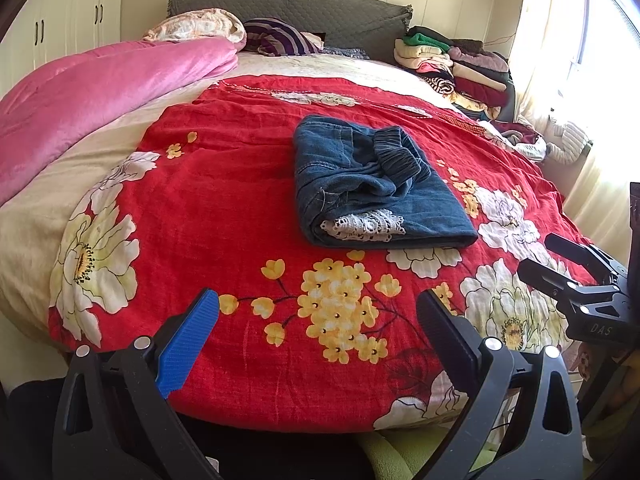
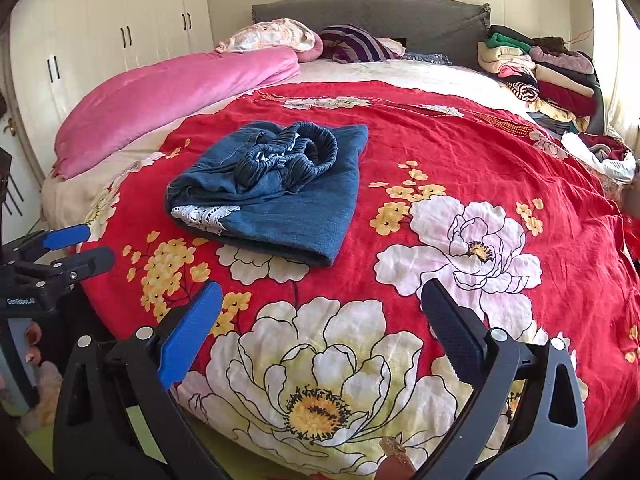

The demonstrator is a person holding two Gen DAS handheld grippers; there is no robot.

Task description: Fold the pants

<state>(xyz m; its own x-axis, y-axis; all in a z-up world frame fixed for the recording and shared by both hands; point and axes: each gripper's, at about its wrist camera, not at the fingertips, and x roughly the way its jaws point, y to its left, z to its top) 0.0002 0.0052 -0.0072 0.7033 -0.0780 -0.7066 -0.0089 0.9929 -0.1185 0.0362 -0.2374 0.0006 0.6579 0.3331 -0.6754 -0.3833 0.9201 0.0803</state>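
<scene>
Blue denim pants (image 1: 372, 184) lie folded into a compact bundle on the red flowered bedspread (image 1: 224, 208), elastic waistband on top and white lace trim showing at the near edge. In the right wrist view the pants (image 2: 276, 192) sit left of centre. My left gripper (image 1: 318, 312) hovers open over the bed's near edge, well short of the pants, nothing between its fingers. My right gripper (image 2: 320, 304) is also open and empty, near the foot of the bed. Each gripper shows in the other's view: the right gripper (image 1: 548, 256) at the right edge, the left gripper (image 2: 84, 246) at the left edge.
A rolled pink quilt (image 1: 100, 92) lies along the bed's left side. Pillows (image 1: 280, 36) rest against the grey headboard (image 1: 288, 8). A pile of folded clothes (image 1: 452, 68) occupies the far right corner by the window. White wardrobes (image 2: 100, 40) stand to the left.
</scene>
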